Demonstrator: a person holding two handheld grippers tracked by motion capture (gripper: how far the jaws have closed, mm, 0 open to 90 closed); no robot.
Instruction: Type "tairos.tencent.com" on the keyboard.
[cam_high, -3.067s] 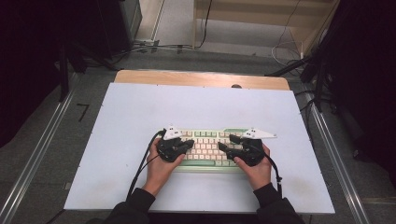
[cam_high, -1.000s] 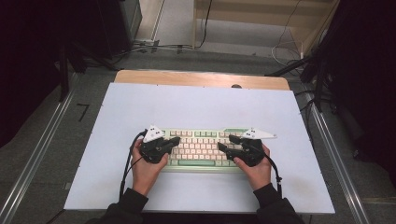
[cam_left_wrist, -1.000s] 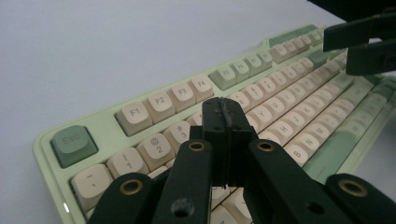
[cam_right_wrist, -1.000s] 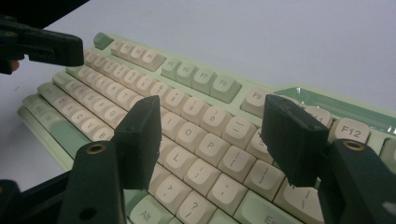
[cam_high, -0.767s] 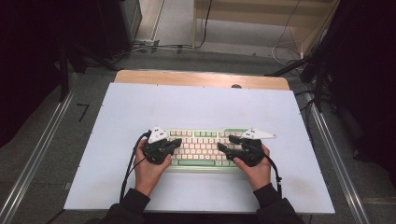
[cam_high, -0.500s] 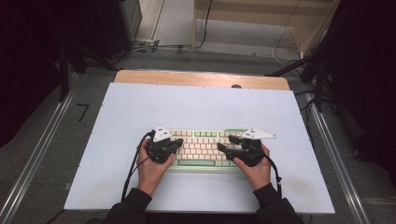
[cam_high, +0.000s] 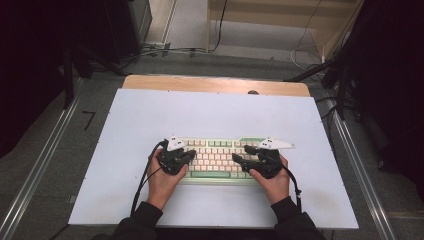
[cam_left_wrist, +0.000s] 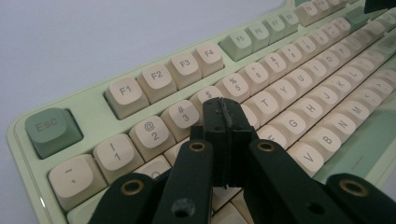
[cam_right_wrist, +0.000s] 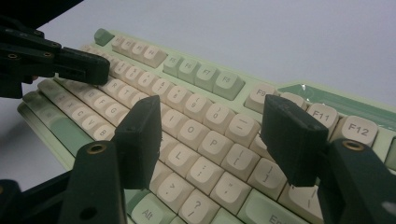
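Observation:
A pale green keyboard (cam_high: 215, 150) with cream keys lies on the white tabletop (cam_high: 210, 115), towards its near edge. My left gripper (cam_high: 189, 156) is shut with nothing in it. In the left gripper view its joined tips (cam_left_wrist: 224, 109) hover just over the keyboard (cam_left_wrist: 154, 79), near the number row and the letters below it. My right gripper (cam_high: 240, 154) stands open above the keyboard's right half. In the right gripper view its fingers (cam_right_wrist: 211, 105) straddle the air over the keyboard (cam_right_wrist: 201, 74), around the O, P and L keys. The left gripper (cam_right_wrist: 93, 67) reaches in there from the left.
The table's far edge is a bare wooden strip (cam_high: 215, 84). Metal rails (cam_high: 40, 165) run along both sides of the table. Cables (cam_high: 165, 50) lie on the floor beyond it. Each gripper trails a black cable (cam_high: 142, 182) toward the near edge.
The left gripper has slid a little to the right along the keyboard, still shut. The right gripper has kept still and open.

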